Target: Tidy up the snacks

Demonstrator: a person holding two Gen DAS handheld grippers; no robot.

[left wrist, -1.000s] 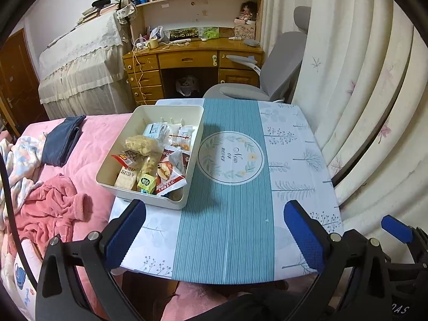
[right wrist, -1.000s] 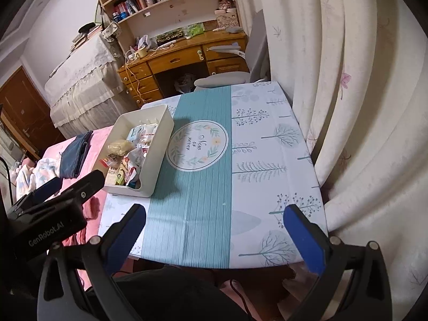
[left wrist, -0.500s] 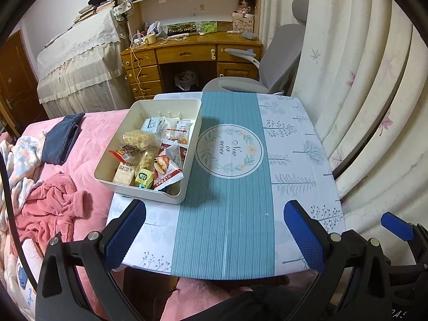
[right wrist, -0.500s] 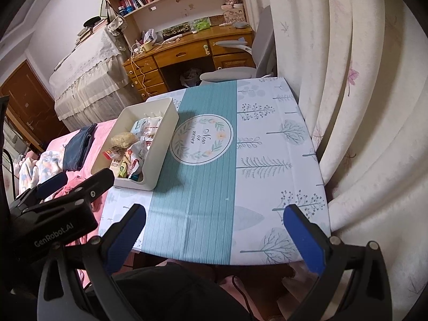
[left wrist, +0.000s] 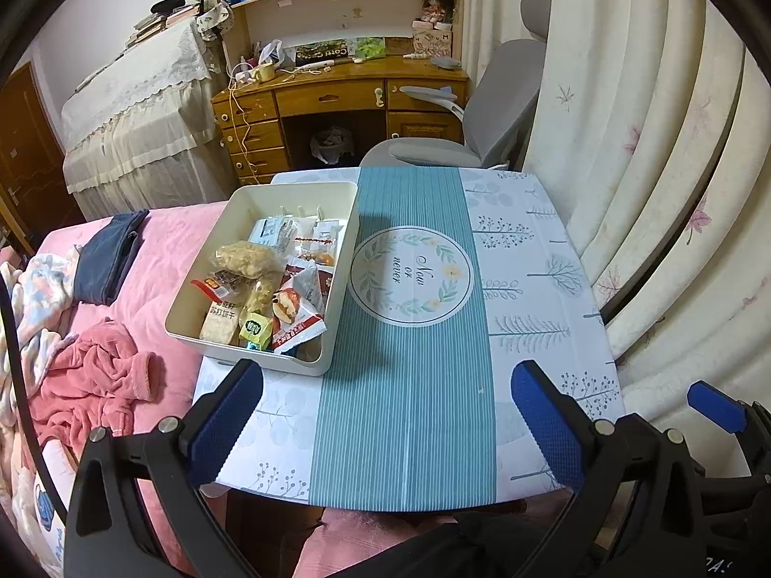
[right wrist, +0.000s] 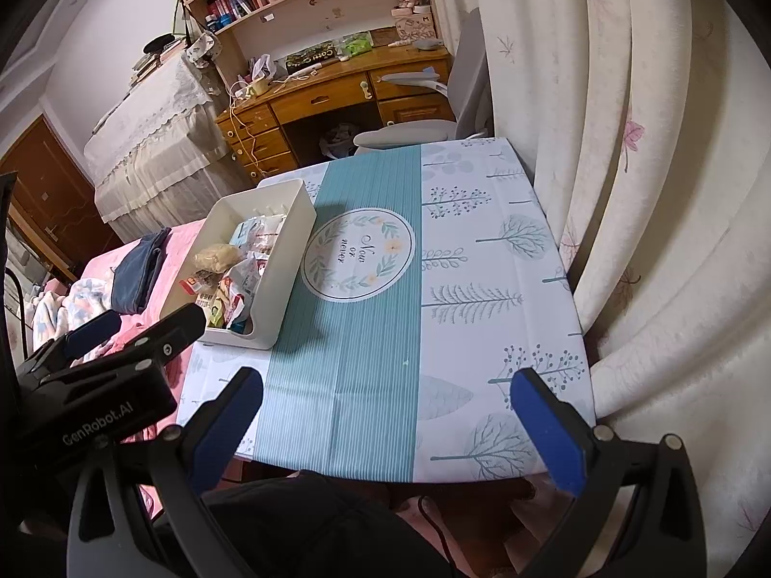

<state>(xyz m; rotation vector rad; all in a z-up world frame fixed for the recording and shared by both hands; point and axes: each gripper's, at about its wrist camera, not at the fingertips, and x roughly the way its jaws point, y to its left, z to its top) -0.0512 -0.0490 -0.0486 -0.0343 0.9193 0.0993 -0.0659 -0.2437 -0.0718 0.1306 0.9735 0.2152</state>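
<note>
Both tools hang above the near edge of the desk (left wrist: 530, 289) with nothing in them: the left tool (left wrist: 385, 428) has its blue pads spread wide, and the right tool (right wrist: 385, 428) is just as wide apart, sitting beside the left one.

Farthest left lies a bed (left wrist: 159, 260) under a pink cover, with a crumpled pink garment (left wrist: 96, 375) and folded dark cloth (left wrist: 111, 260) on it. Next comes the bin (left wrist: 337, 289), a cream rectangular tub with rounded corners and smooth, stiff-looking walls, standing on the left part of the desk with its long side along the teal stripe. All the snacks (left wrist: 270, 289) visible are inside it, heaped loosely: crinkly film packets, a pale puffed cake in clear wrap, a small yellow-green sweet at the near end.

Those packets should be light and soft, likely slippery, and the crisp contents may crush under a hard squeeze; a sealed edge or flat end looks the safest hold. The bin probably takes a grip on its rim.

To the right the desk wears a glossy cloth (right wrist: 472, 298), striped teal with a round wreath print, then white with trees. Pleated curtains (right wrist: 650, 192) close off the far right.
</note>
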